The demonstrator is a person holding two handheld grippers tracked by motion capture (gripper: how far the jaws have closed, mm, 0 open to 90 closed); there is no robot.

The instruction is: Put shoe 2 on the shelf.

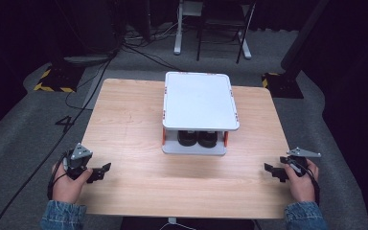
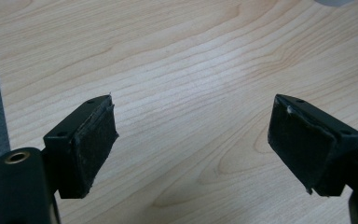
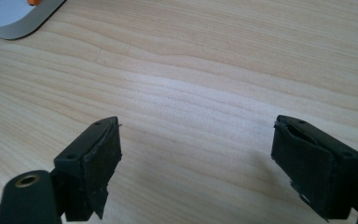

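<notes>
A wooden table [image 1: 124, 124] is being occupied by a white two-tier rack [image 1: 200, 103]; the left gripper [image 1: 100, 171] and right gripper [image 1: 271, 171] are being held wide apart, gripping nothing.

Light wooden table [image 1: 134, 124], white two-tier rack [image 1: 199, 103] at its centre

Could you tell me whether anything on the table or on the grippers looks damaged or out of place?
The pads on the right gripper look frayed, with ragged, peeling edges; the left gripper looks slightly worn too. The white two-tier rack sits square on the table, with two black items underneath.
</notes>
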